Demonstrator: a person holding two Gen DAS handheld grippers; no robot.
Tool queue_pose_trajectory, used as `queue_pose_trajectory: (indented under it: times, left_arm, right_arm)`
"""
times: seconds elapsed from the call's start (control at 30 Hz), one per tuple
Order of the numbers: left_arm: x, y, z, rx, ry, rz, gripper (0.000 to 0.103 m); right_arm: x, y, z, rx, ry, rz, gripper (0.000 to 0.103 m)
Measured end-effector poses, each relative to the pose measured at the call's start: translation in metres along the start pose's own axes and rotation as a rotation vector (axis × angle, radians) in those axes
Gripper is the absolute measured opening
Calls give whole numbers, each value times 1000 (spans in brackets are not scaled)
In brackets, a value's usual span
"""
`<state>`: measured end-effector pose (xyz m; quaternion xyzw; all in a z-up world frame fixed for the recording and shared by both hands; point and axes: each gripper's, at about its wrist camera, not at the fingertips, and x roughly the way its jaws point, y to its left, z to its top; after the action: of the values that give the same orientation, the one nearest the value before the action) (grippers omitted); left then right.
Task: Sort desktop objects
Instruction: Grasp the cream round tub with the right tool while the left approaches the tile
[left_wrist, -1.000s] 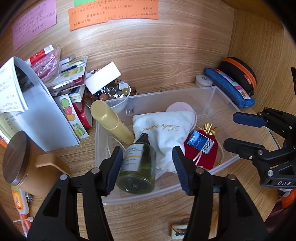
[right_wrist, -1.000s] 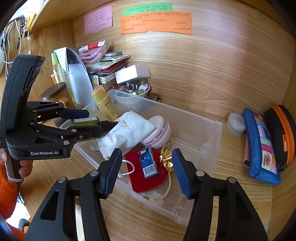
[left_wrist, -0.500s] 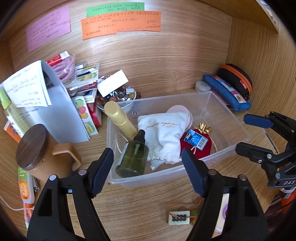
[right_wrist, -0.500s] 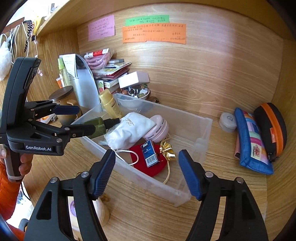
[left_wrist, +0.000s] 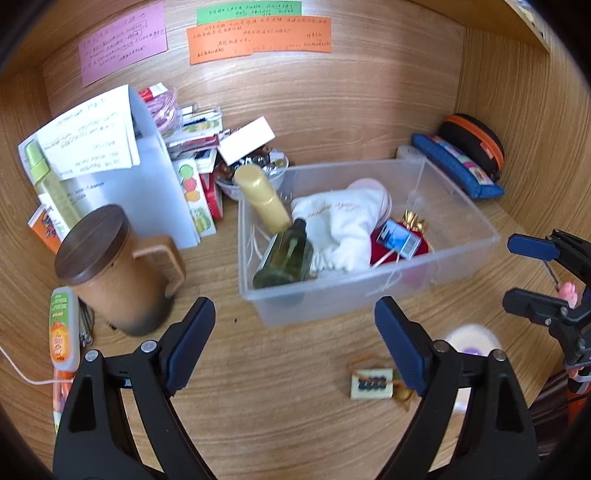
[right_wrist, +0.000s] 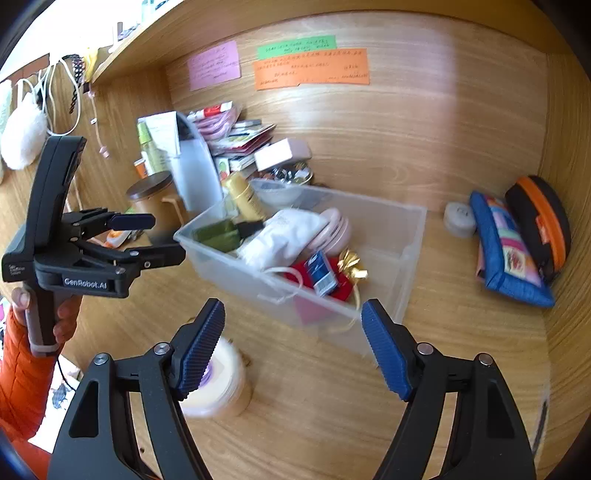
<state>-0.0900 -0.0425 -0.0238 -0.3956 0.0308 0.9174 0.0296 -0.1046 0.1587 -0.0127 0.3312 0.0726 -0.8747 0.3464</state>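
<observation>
Two tongs are held over the wooden table (left_wrist: 295, 417), both empty: the left tongs (left_wrist: 295, 338) and the right tongs (right_wrist: 293, 341) have just been opening, with nothing between their jaws. Near them, one round cream jar (right_wrist: 218, 387) and one small beaded card (left_wrist: 371, 384) lie on the table. Farther off, one clear bin (left_wrist: 369, 291) holds one green bottle (left_wrist: 286, 254), one yellow bottle (left_wrist: 262, 199), one white pouch (left_wrist: 343, 225) and one red pouch (left_wrist: 400, 247). Beyond, three notes are stuck on the back wall.
</observation>
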Motion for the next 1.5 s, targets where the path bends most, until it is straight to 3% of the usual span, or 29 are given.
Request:
queue_pose_trajectory:
  times: [0.43,0.7,0.83,1.1,1.27,1.4,1.43,1.47,1.5]
  left_arm:
    - [4,6,-38,-27,65,-6,90]
    - [8,11,-52,-53,94,-26,90]
    - [11,10,-57,-54,104,-36,90]
    - [11,4,-66,-53,115,-54,90]
    - [14,0,-70,-41,127,-42,90]
    - [19,-1,-73,-40,143,-45,90]
    - [21,-2,-73,-39,148,-46,90]
    - [22,-2,-73,-37,153,-48,90]
    - [24,-3,-73,-34,156,-50,90]
  right_arm:
    - [13,32,-44,-37,75,113,74]
    - [16,35,-47,-15,73,146,74]
    - [15,30,-50,28,78,151,81]
    - [11,36,-56,21,88,245,85]
    - [27,53,-59,-52,130,170,84]
    - [39,57,-57,-57,129,148,80]
    - [40,58,-57,-64,120,148,77]
    - [38,60,-57,-75,109,151,67]
    - [37,61,-56,-86,103,150,65]
